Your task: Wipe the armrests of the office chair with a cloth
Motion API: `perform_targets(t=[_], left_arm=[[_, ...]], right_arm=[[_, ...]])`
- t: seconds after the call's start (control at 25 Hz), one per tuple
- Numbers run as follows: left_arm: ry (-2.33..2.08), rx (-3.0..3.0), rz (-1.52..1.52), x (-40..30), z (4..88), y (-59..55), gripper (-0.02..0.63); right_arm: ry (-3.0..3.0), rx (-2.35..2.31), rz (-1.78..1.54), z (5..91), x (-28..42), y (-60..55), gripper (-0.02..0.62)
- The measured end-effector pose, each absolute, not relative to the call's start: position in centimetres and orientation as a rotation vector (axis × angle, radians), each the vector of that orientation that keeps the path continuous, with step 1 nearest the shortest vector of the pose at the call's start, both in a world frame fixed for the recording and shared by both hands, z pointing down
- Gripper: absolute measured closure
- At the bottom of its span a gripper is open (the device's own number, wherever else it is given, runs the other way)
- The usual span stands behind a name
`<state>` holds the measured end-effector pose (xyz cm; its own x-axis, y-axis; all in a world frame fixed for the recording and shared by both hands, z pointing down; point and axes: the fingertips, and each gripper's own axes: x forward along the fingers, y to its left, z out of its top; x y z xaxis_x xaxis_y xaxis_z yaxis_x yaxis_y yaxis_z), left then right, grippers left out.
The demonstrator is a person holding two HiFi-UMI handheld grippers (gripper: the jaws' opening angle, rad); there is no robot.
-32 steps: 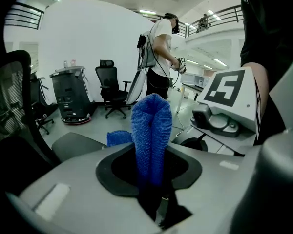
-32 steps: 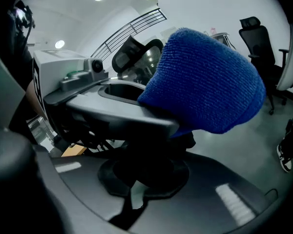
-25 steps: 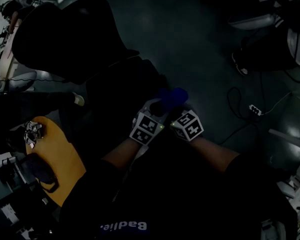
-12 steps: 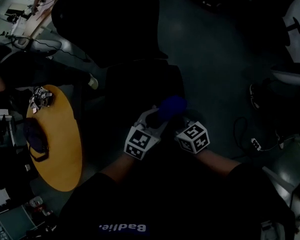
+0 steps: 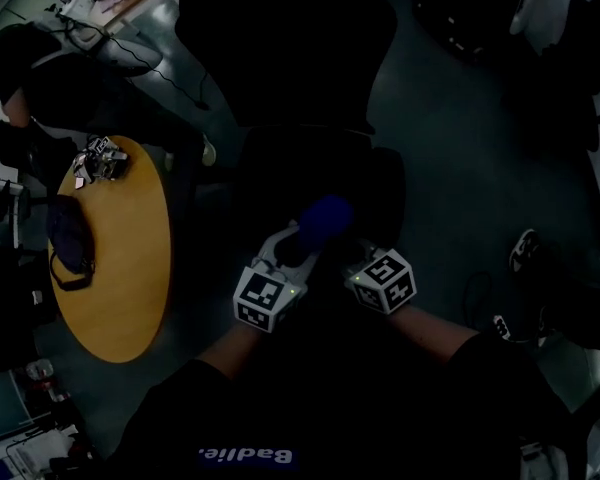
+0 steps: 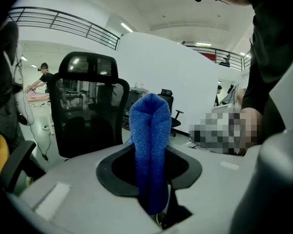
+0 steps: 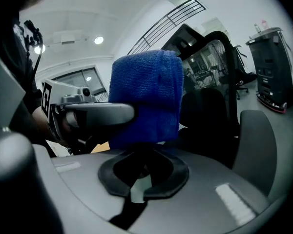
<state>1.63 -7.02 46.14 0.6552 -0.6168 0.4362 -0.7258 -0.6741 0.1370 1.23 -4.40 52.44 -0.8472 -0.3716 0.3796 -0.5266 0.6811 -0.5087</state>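
- Two grippers: the left gripper [image 5: 296, 240] clamps one blue cloth [image 6: 150, 145]; the right gripper [image 5: 357, 251] is pinched together, empty.
- One black office chair [image 5: 280, 48]; one round yellow table [image 5: 120, 268].

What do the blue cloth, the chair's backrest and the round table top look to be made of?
Blue cloth: soft microfibre or terry, matte, judging by its fuzzy pile. Backrest: black see-through mesh in a plastic-looking frame. Table top: smooth yellow-orange, wood or laminate; cannot tell which.
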Motion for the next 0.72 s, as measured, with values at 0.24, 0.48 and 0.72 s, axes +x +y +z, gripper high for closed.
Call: perform_targets(t=[0.24,0.48,0.72], left_arm=[[-1.098,2.568,0.444,-5.5,45.8,-8.2,0.477],[-1.066,2.601,0.415,-13.7,45.7,-10.8,0.477],[-1.045,2.644,0.372,-21.8,45.2,-14.0,0.477]], right_arm=[[-2.61,0.727,0.843,52.2,-4.8,-5.4,0.591],[-2.555,0.802,0.862,52.8,-12.1,-7.1,0.591],[-2.504,0.89,0.845,52.8,-18.7,-10.5,0.591]])
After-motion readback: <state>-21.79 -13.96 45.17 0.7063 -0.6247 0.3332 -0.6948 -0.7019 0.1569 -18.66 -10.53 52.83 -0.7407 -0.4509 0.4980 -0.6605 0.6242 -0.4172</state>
